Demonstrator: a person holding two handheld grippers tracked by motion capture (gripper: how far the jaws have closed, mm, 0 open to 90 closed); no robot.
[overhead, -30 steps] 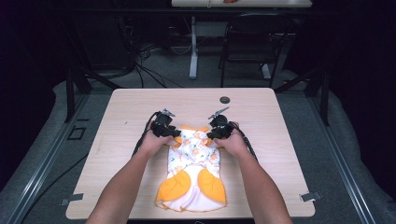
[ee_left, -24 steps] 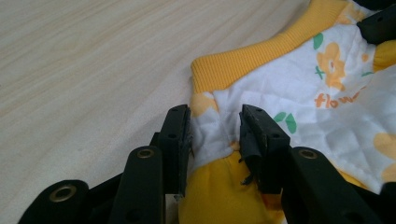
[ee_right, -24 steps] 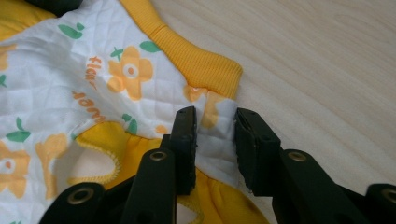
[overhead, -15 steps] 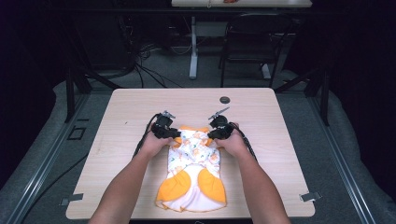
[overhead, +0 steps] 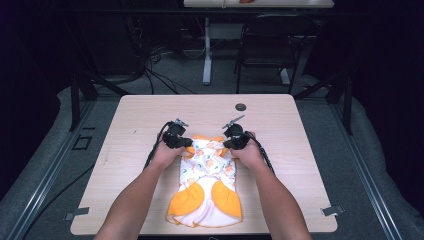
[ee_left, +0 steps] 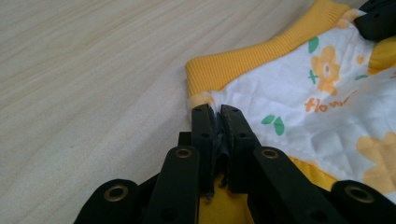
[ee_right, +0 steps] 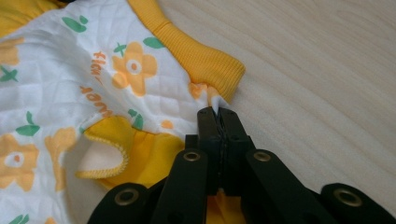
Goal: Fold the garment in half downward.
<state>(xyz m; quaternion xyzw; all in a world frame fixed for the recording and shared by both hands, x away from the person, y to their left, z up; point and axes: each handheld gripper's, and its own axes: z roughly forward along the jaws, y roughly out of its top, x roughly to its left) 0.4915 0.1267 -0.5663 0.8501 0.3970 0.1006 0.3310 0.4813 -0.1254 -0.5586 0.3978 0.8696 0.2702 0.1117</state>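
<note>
On the wooden table, seen from the high view, a small white garment with orange flowers and yellow trim lies near the middle, its ribbed yellow band at 12 o'clock and two yellow rounded panels toward 6 o'clock by the near edge.

At about 10 o'clock of the garment, the left gripper meets the upper left corner. In the left gripper view, its jaws are pressed together with white quilted fabric pinched between them, just under the ribbed yellow band.

At about 2 o'clock of the garment, the right gripper meets the upper right corner. In the right gripper view, its jaws are clamped on a small peak of white fabric just beside the end of the band.

Farther off, toward 12 o'clock, a small dark round object sits on the table; it is too small to identify, possibly a cap.
</note>
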